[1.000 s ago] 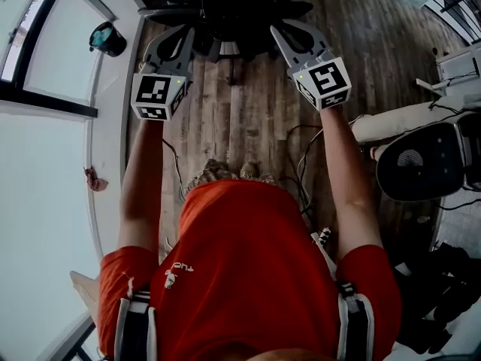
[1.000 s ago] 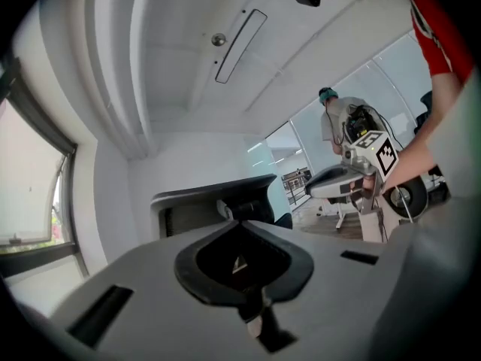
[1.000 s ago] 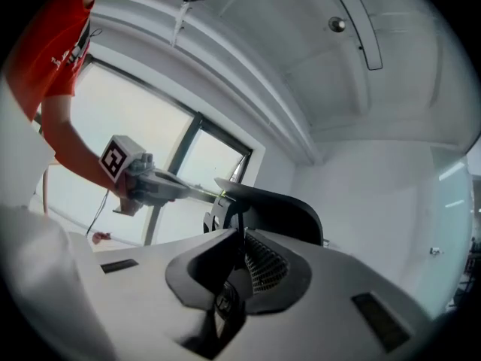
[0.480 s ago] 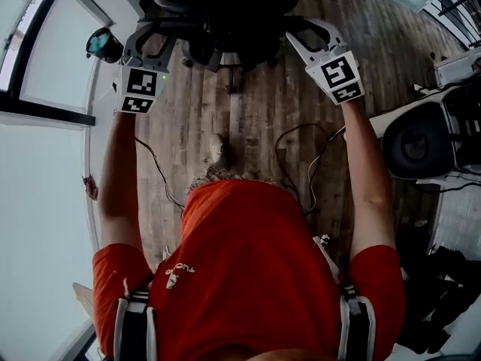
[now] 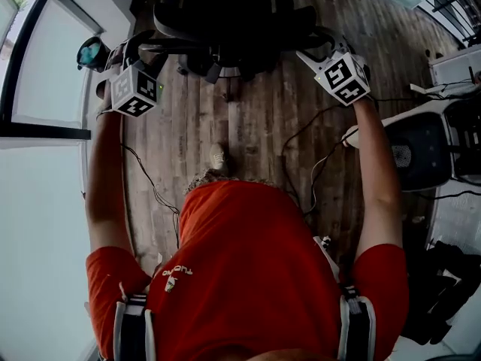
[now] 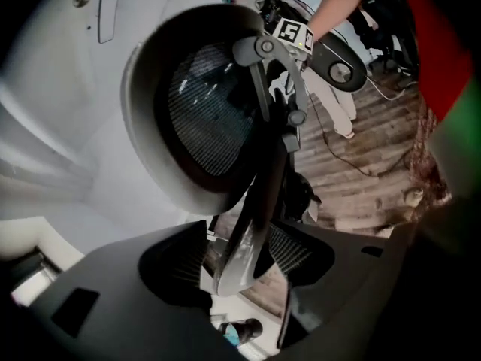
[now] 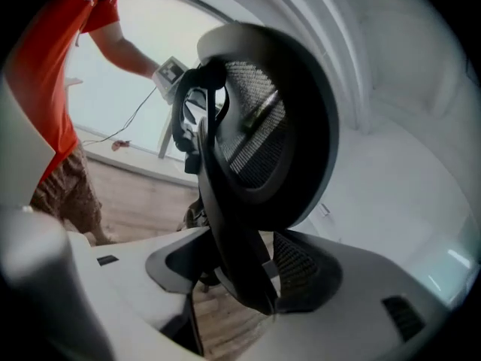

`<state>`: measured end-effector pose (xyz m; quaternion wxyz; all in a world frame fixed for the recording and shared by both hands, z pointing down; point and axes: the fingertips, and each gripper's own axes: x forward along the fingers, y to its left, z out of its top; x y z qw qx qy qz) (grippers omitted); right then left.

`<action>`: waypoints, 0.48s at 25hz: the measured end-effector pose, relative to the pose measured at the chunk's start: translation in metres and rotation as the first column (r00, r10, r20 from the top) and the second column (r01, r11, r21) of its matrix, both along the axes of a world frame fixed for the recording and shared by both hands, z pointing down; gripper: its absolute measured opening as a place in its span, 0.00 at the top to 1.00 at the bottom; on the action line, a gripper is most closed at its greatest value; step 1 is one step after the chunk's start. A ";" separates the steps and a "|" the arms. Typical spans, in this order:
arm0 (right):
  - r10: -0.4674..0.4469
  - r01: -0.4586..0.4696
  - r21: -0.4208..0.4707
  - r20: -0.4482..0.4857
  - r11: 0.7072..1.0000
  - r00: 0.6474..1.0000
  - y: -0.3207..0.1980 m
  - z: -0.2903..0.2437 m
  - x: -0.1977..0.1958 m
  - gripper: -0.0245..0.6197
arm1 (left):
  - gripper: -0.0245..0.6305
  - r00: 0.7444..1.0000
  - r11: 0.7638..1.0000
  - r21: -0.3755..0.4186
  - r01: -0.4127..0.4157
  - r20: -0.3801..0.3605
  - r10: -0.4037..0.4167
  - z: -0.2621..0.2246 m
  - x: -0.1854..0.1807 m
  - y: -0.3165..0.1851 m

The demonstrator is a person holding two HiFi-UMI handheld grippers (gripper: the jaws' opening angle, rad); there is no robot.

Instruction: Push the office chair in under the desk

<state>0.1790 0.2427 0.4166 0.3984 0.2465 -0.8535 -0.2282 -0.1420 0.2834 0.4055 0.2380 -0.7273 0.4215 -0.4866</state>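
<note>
Office chair frame inside L claw, R claw, both just opened; cables nearby.

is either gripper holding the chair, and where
Nothing is held. The left gripper and right gripper have just been opening their jaws; the office chair's back frame stands between each pair, unpressed.

The left gripper and right gripper have moved outward to either side of the chair, with their cubes rolled over. Both pairs of jaws have just been opening and now stand wide, each with a bar of the chair's frame between them, not gripped
</note>
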 end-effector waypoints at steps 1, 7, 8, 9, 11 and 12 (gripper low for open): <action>-0.009 0.008 -0.012 -0.044 1.000 0.999 -0.003 0.008 0.000 0.57 | 0.58 1.000 1.000 -0.019 -0.010 0.025 0.011 0.005 -0.002 -0.004; -0.054 0.042 -0.056 -0.235 0.998 0.970 -0.024 0.043 -0.003 0.56 | 0.58 0.990 0.991 -0.127 -0.049 0.126 0.066 0.040 -0.014 -0.029; -0.057 0.043 -0.062 -0.248 0.997 0.967 -0.027 0.045 -0.003 0.56 | 0.58 0.989 0.989 -0.138 -0.055 0.132 0.073 0.044 -0.014 -0.031; -0.061 0.044 -0.071 -0.265 0.997 0.962 -0.029 0.047 -0.003 0.56 | 0.59 0.987 0.987 -0.144 -0.066 0.136 0.086 0.047 -0.012 -0.033; -0.083 0.055 -0.097 -0.313 0.994 0.946 -0.032 0.055 -0.002 0.56 | 0.62 0.981 0.984 -0.149 -0.098 0.150 0.121 0.049 -0.005 -0.038; -0.098 0.064 -0.109 -0.339 0.992 0.936 -0.033 0.059 -0.002 0.56 | 0.66 0.976 0.981 -0.153 -0.116 0.164 0.140 0.050 -0.002 -0.040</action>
